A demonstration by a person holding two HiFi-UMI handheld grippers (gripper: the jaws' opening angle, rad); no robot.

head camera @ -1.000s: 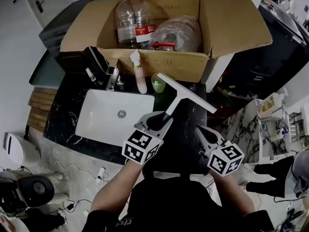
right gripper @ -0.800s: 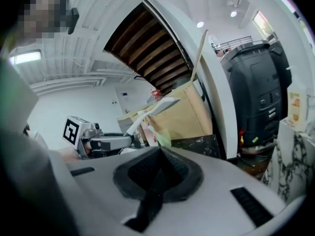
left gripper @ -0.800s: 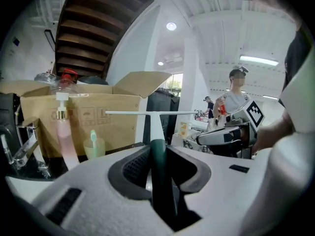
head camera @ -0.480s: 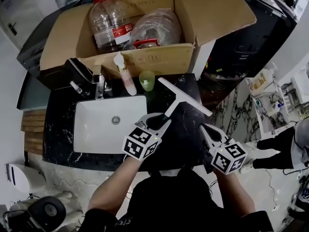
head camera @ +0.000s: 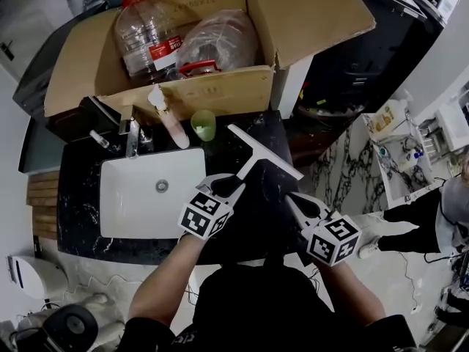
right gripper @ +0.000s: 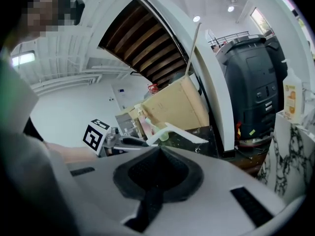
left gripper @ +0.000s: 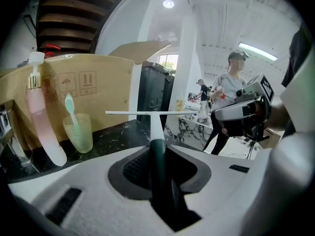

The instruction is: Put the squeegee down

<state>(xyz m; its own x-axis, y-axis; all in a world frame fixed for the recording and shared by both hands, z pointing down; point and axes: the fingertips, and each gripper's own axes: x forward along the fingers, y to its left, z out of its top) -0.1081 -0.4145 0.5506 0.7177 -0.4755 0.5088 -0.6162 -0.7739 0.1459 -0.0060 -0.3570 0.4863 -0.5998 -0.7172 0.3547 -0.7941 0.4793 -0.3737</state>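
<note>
My squeegee point(head camera: 262, 151) shows a white blade and neck over a dark green handle. My left gripper point(head camera: 229, 184) and right gripper point(head camera: 304, 205) are pale grey with black pads, and each carries a cube of black-and-white square markers. The countertop point(head camera: 77, 189) is black stone veined with white; the sink point(head camera: 121, 215) is plain white. The cup point(head camera: 204, 125) is a pale translucent green, the toothbrush point(left gripper: 69, 109) mint, the pump bottle point(head camera: 170, 127) pink with a white top. The cardboard box point(head camera: 212, 94) is tan, and the jug point(head camera: 139, 31) is clear, with a red cap and label.
</note>
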